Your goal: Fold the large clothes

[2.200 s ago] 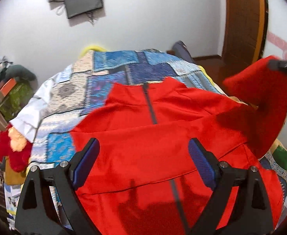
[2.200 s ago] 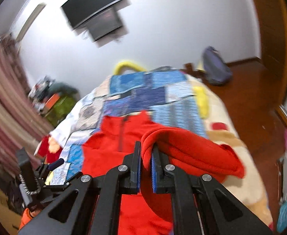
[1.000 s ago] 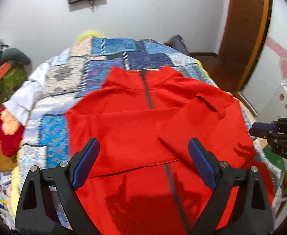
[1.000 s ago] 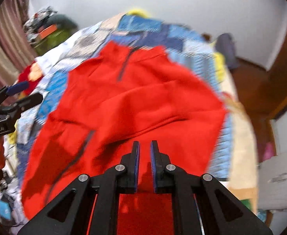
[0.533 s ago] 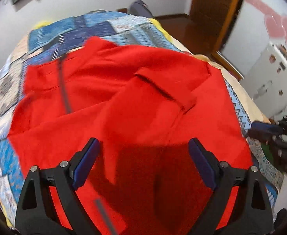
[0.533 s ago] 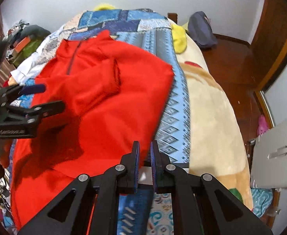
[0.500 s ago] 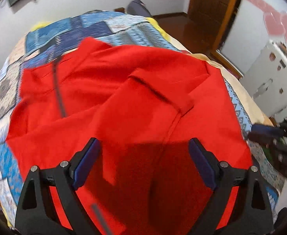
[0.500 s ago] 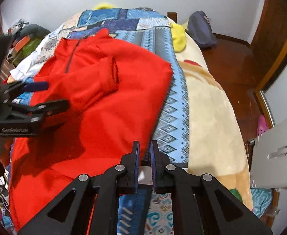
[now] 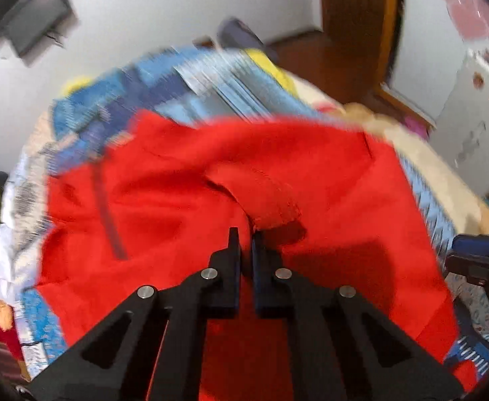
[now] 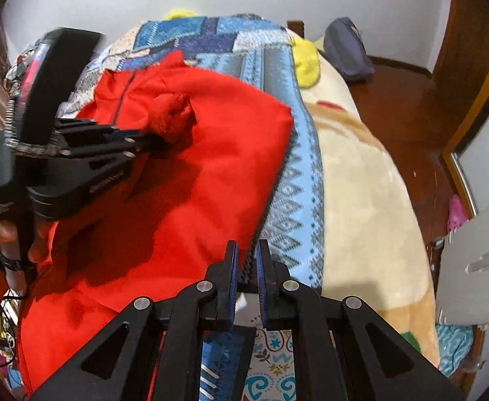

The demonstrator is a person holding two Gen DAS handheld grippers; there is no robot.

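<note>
A large red zip-neck fleece [image 10: 184,180] lies spread on the bed, collar at the far end; it also shows in the left wrist view [image 9: 344,207]. Its sleeve is folded across the chest. My left gripper [image 9: 245,238] is shut on the sleeve cuff [image 9: 271,207]; in the right wrist view it [image 10: 151,140] pinches the bunched cuff [image 10: 172,115] a little above the chest. My right gripper [image 10: 245,250] is shut and empty, over the bed's near right side beside the fleece's right edge.
The bed carries a blue patchwork blanket [image 10: 298,173] and a cream blanket [image 10: 361,193]. A grey bag [image 10: 346,53] lies on the wooden floor by the wall. A white cabinet [image 10: 478,260] stands at right. Clutter sits left of the bed.
My left gripper has closed from wide open onto the folded sleeve's cuff and lifted it. My right gripper has stayed shut near the bed's right side.
</note>
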